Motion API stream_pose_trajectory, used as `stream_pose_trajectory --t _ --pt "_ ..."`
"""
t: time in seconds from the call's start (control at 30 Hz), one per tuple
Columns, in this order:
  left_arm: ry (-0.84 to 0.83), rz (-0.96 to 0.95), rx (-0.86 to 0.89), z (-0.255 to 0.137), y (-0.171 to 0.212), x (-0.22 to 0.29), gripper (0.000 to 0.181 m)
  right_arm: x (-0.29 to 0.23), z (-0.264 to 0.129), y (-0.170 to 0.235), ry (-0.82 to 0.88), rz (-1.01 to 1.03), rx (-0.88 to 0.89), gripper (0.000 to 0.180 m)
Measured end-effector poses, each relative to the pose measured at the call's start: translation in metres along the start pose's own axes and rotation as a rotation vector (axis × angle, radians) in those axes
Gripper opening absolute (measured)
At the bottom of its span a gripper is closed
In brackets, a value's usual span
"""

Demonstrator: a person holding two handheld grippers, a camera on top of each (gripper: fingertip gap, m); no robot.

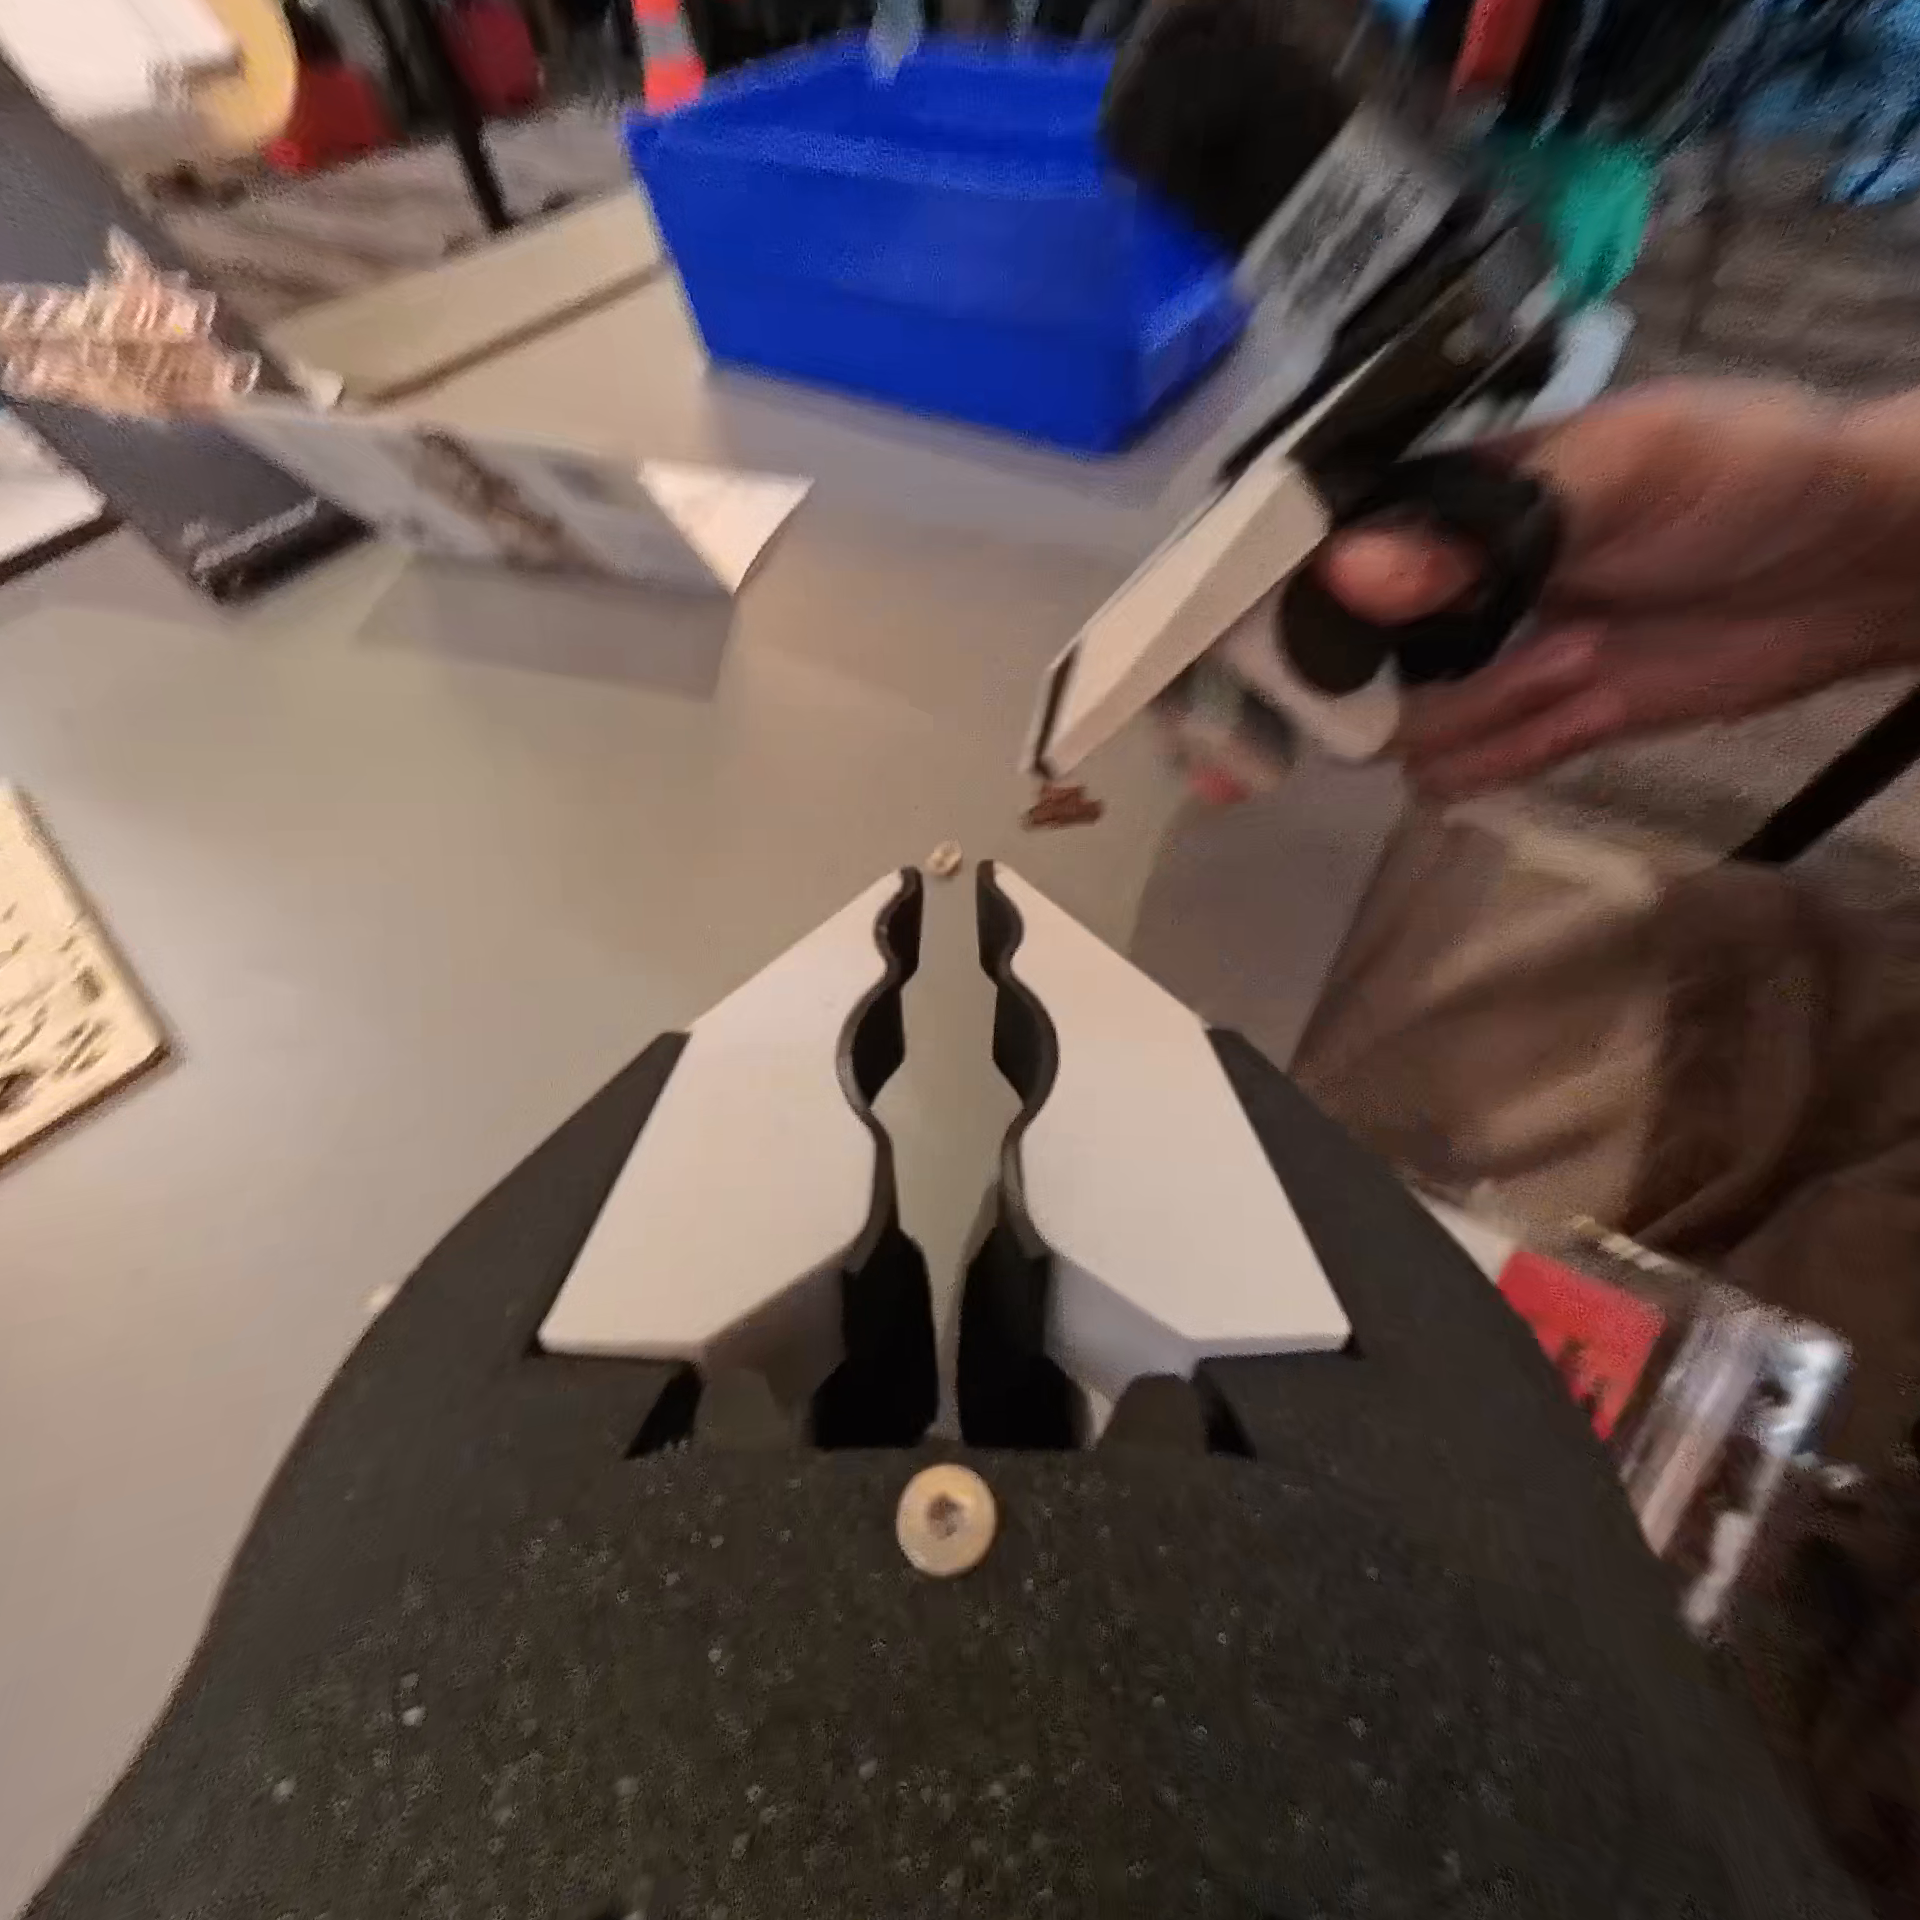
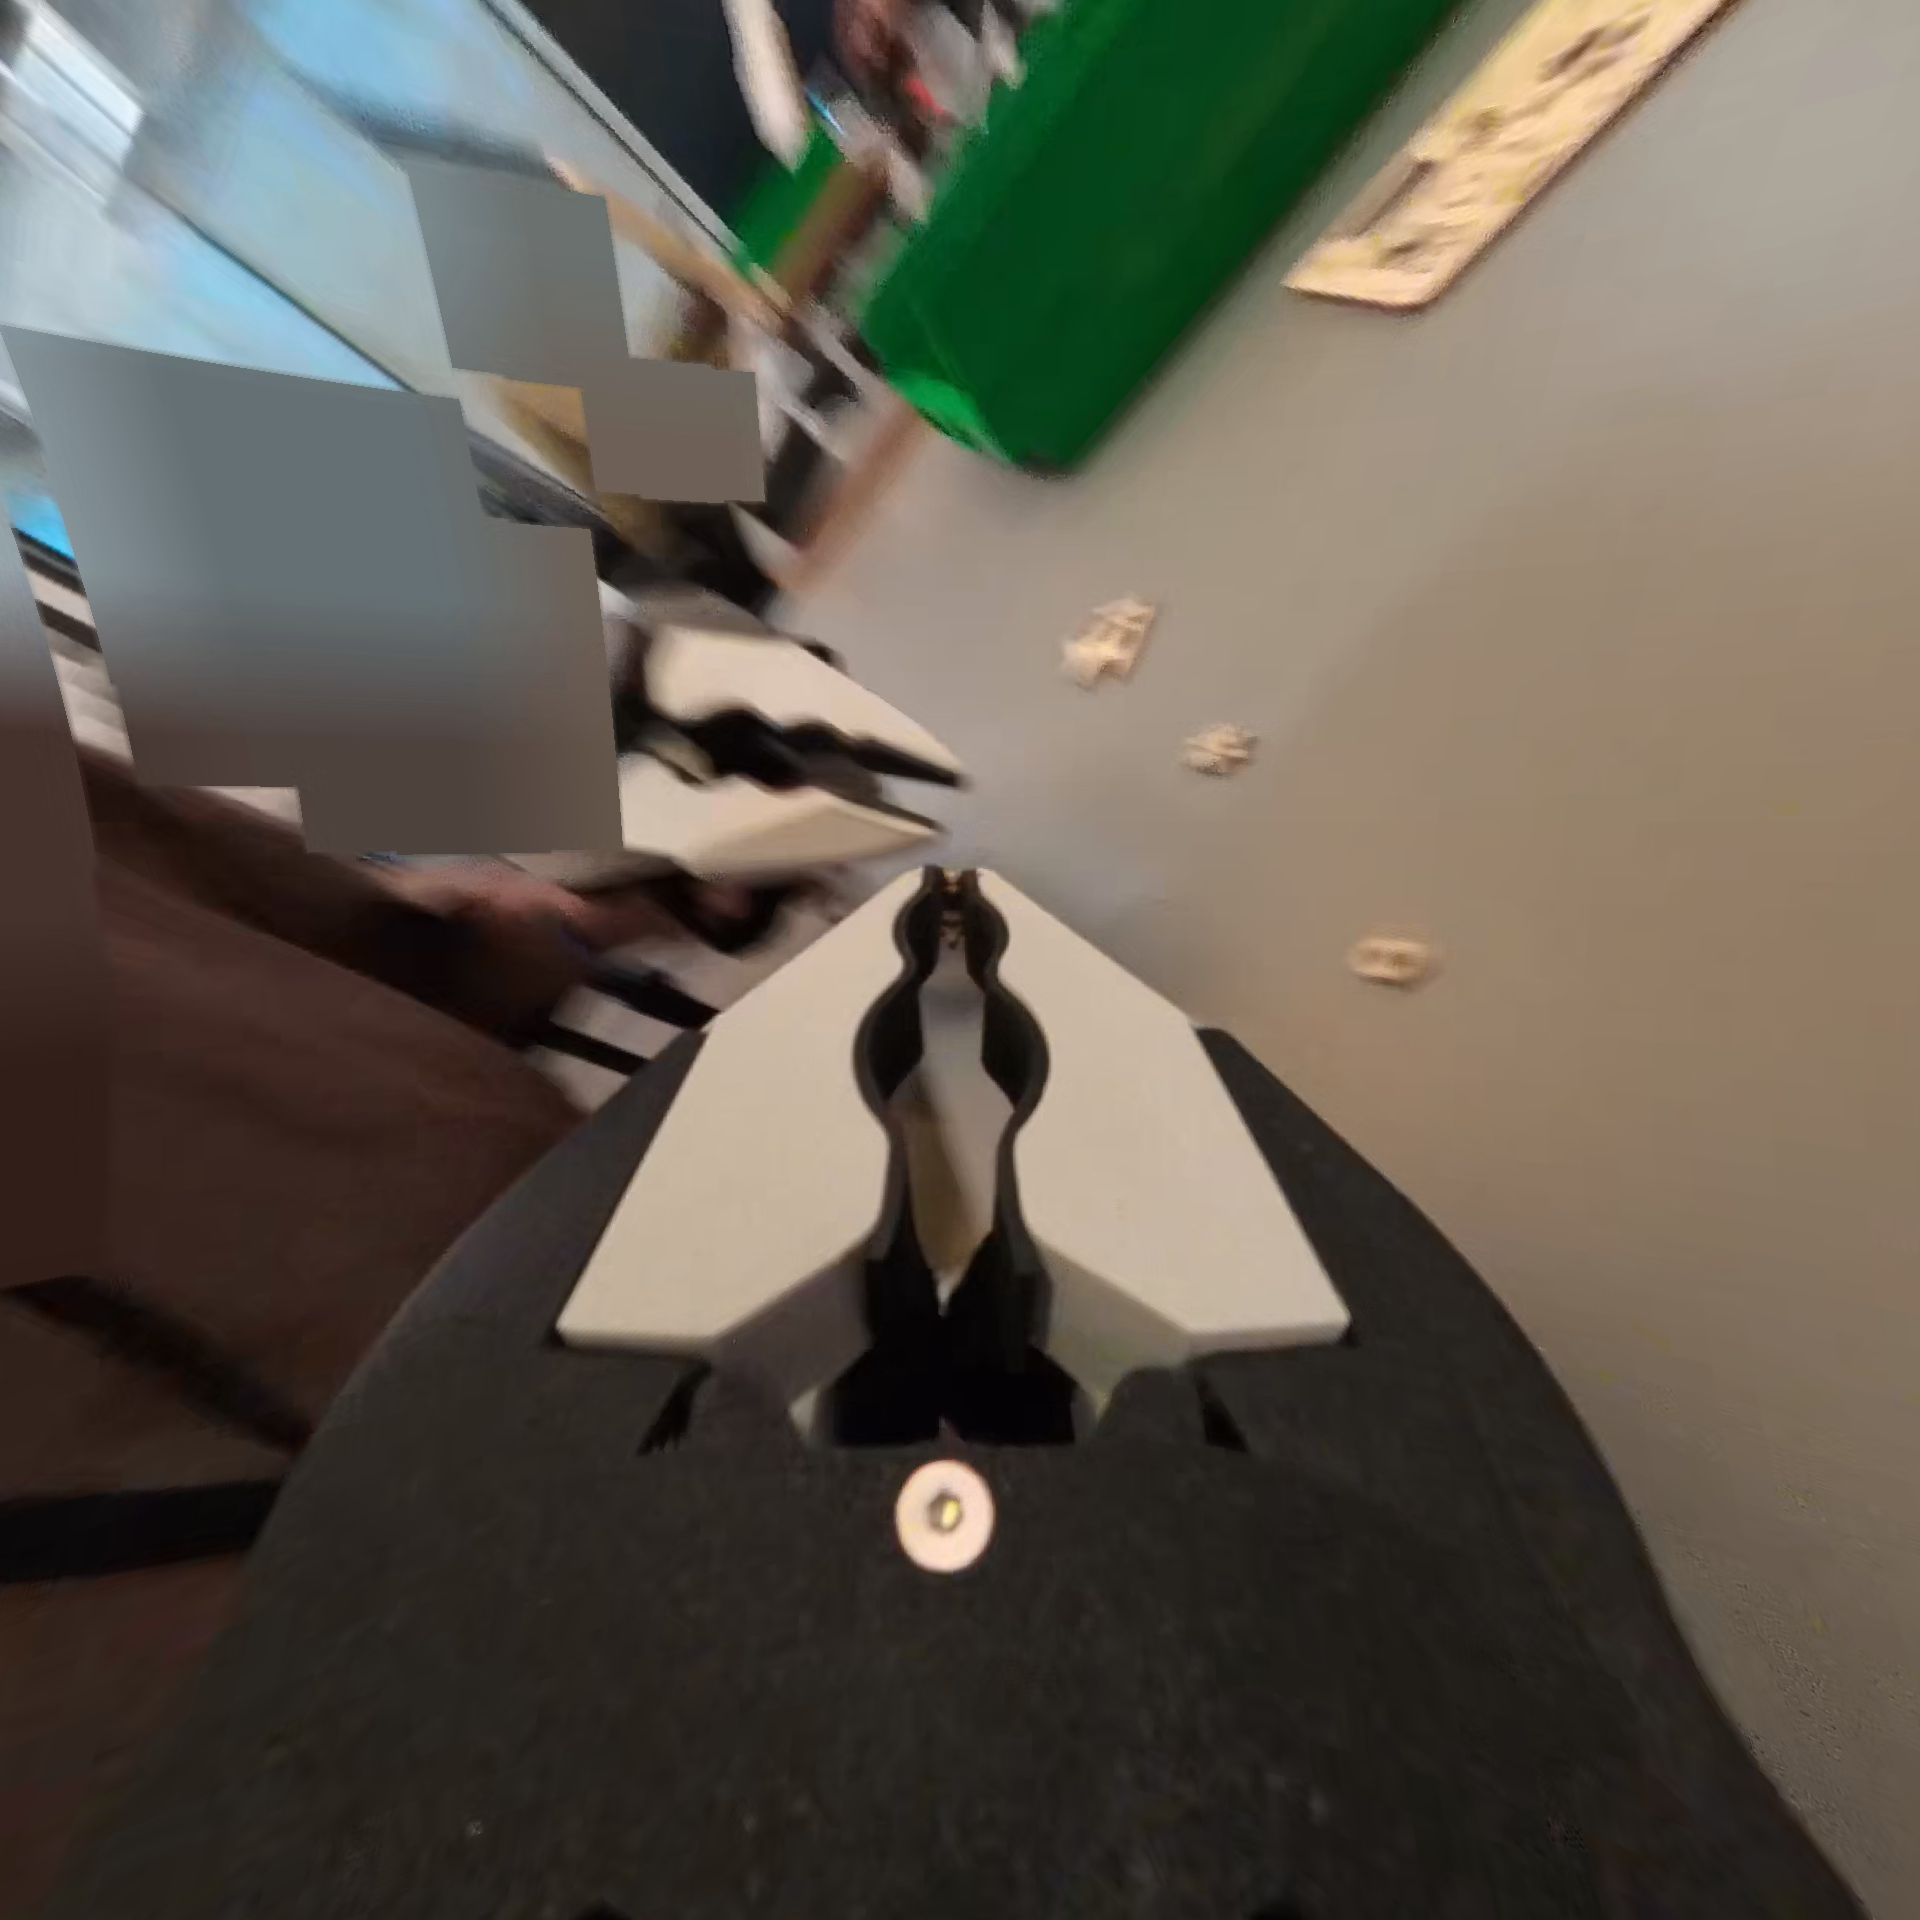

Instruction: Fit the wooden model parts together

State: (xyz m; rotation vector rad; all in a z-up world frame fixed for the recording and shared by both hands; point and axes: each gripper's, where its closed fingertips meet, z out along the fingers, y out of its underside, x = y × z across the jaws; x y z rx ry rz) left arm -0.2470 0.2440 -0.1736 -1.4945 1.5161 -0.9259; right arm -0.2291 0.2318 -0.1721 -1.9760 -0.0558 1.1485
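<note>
The left tool (image 1: 948,883) hangs low over the grey counter (image 1: 436,810), its two fingers a narrow slit apart with nothing between them. Just past its tips lies a tiny pale wooden piece (image 1: 945,858) on the counter. A little to the right, the right tool (image 1: 1049,764) slants down from a person's hand (image 1: 1704,582), fingers pressed together on a small brown wooden part (image 1: 1062,805) that hangs just above the surface, close to the counter's near-right edge.

From the right tool's own view, the tips (image 2: 954,881) pinch that small dark part (image 2: 956,904), and the left tool (image 2: 940,800) sits just beside them.

Further out, three pale wooden bits (image 2: 1112,639) lie apart on open counter, with plenty of bare grey around them. A cut-out wooden sheet (image 1: 62,997) lies at the left edge. A folded leaflet (image 1: 540,520) stands behind the open middle. A blue bin (image 1: 935,239) sits at the back; its contents cannot be made out. A green bin (image 2: 1060,281) stands at the far edge in the right view, its inside also hidden by blur.
</note>
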Motion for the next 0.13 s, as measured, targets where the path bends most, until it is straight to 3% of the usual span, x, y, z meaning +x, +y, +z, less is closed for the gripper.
stream_pose_trajectory --t 0.07,0.13 --pt "-0.02 -0.002 -0.092 -0.005 0.018 -0.006 0.011 0.03 -0.011 0.01 0.232 -0.245 -0.147 0.003" --pt "-0.069 -0.03 -0.111 -0.017 0.023 -0.011 0.011 0.039 -0.015 0.022 0.305 -0.319 -0.277 0.003"
